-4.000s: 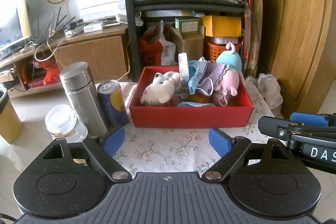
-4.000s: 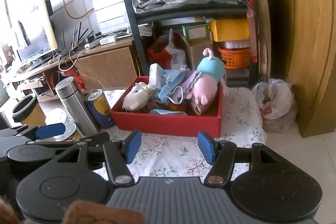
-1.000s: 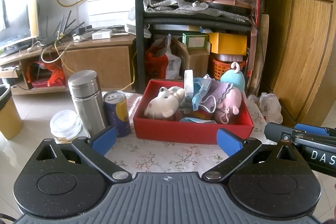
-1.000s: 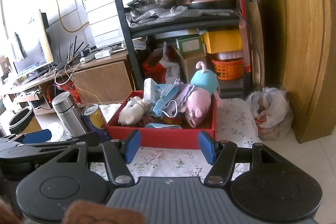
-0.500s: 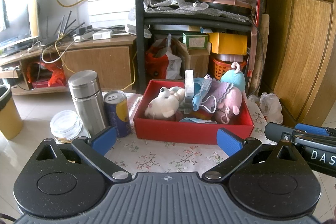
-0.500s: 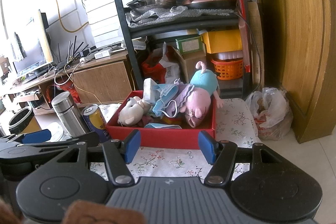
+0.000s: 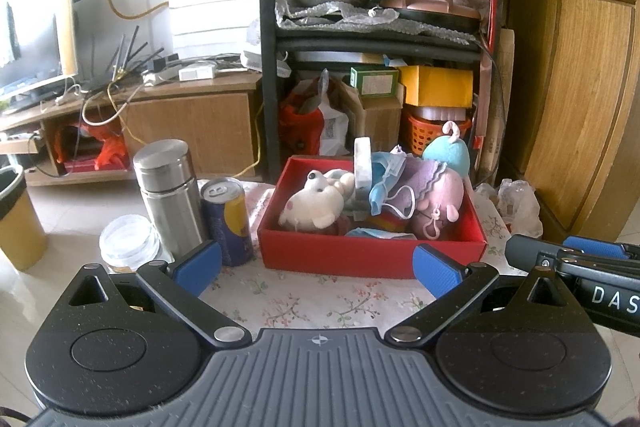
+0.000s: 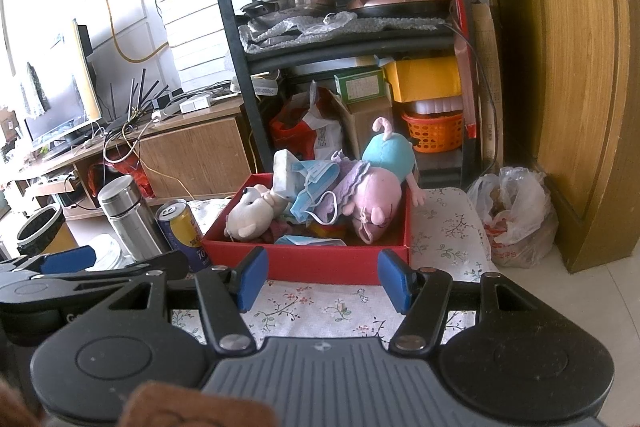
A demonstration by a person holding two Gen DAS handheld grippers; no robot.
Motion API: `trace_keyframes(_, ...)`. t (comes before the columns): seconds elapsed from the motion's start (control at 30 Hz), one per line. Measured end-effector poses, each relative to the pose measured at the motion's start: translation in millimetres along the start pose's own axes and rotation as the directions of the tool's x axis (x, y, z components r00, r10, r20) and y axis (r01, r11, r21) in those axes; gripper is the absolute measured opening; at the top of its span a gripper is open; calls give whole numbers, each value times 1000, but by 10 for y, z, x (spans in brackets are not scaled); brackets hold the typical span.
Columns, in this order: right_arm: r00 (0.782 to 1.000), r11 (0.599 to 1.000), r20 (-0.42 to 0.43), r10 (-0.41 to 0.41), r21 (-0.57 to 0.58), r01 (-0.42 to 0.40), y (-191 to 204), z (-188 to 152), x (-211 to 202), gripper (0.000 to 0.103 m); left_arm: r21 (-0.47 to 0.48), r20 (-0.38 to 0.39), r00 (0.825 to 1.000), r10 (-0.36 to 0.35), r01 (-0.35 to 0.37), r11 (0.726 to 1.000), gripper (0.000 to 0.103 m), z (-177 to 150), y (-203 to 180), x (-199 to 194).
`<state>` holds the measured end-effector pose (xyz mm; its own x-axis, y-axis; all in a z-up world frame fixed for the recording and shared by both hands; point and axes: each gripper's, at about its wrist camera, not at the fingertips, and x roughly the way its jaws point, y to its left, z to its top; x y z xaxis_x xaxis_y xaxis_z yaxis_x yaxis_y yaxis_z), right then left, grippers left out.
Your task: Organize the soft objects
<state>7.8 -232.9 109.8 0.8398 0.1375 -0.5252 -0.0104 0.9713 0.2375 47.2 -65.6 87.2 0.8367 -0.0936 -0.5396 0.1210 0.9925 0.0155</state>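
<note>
Plush toys (image 8: 372,195) fill red box (image 8: 320,261) beyond both empty tongs (image 8: 320,277).

White letters "DAS" are read on the right gripper (image 7: 576,251) body; other labels are illegible

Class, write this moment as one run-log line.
left gripper: open, empty | right gripper: open, empty | both short of red box | white plush, pink pig plush, blue face mask: in box
</note>
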Motion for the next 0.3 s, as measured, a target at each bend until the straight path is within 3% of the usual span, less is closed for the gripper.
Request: trace_keyframes(0.3, 1000, 1000, 13, -2, 14, 1, -38, 16, 3, 34, 0, 41, 999, 4, -4, 1000, 97, -15, -20, -38)
